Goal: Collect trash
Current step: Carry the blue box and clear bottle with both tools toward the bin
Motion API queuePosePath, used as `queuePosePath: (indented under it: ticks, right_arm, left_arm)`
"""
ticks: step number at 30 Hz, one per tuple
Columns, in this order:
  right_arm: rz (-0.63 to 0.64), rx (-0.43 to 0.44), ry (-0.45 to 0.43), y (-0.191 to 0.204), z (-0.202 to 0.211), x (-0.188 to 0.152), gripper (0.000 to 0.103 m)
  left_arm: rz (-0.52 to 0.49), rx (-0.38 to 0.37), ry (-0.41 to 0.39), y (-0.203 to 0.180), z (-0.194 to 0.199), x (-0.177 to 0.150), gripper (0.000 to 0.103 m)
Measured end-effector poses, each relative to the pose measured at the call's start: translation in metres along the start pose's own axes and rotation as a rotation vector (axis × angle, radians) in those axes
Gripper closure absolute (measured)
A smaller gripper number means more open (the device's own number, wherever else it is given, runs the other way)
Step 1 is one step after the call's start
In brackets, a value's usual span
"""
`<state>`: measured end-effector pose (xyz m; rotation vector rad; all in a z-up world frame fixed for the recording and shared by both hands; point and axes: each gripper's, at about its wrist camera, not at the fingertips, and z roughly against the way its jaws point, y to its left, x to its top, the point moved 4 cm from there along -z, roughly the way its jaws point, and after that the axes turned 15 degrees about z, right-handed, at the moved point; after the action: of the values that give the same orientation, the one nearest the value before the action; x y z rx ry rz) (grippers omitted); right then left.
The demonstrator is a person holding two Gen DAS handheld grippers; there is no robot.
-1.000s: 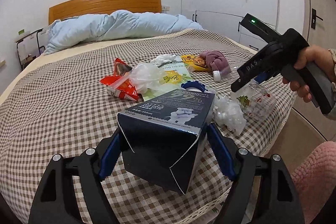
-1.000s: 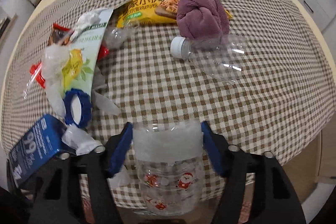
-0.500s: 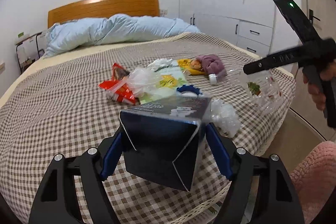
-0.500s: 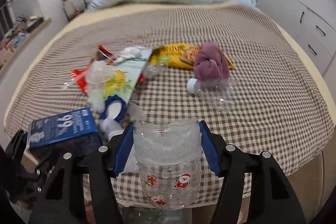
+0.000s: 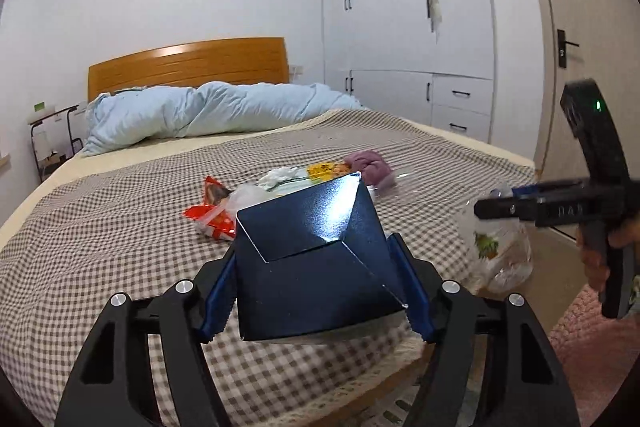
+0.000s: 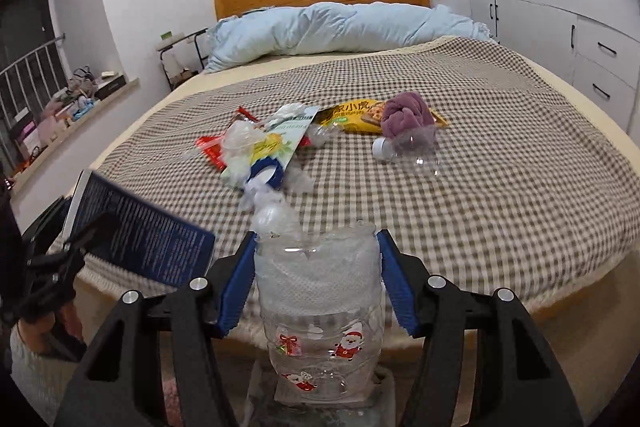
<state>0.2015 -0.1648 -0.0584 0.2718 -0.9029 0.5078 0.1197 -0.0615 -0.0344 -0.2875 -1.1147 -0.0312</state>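
A: Which step is in hand?

B: Carrying away, I think. The left hand-held gripper [image 5: 316,287] has a dark blue carton [image 5: 316,259] between its pads, and its jaws are closing on it. The right hand-held gripper [image 6: 318,283] is clamped on a clear plastic jar [image 6: 320,311] with Santa stickers. Both are held off the near edge of the bed [image 6: 520,187].

A: And the rest of the trash?

B: Wrappers, a clear bottle [image 6: 412,149] and a purple cloth [image 6: 404,113] lie in the middle of the bed.

A: Next move?

B: Probably a bin, but none is visible, so I cannot tell where. Both grips must hold firm.
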Motion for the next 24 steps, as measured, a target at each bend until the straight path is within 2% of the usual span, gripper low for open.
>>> queuePosePath:
  ticks: [4,8,13,19,24]
  right_arm:
    - [0.004,0.023,0.008,0.007,0.010,-0.028,0.045]
    - [-0.002,0.036,0.031,0.011,0.012,-0.061,0.045]
    - [-0.068,0.062,0.077,0.007,0.004,-0.101,0.045]
    - [-0.133,0.067,0.132,0.002,-0.010,-0.145,0.045]
    - [-0.164,0.062,0.145,-0.004,-0.021,-0.170,0.045]
  left_arm:
    - [-0.033,-0.042,0.017,-0.020,0.013,-0.016,0.036]
    - [-0.068,-0.068,0.080,-0.042,0.017,-0.043,0.036]
    - [-0.136,-0.100,0.153,-0.065,0.015,-0.077,0.036]
    - [-0.175,-0.121,0.295,-0.075,-0.009,-0.133,0.036]
    - [-0.241,-0.133,0.410,-0.085,-0.040,-0.177,0.036]
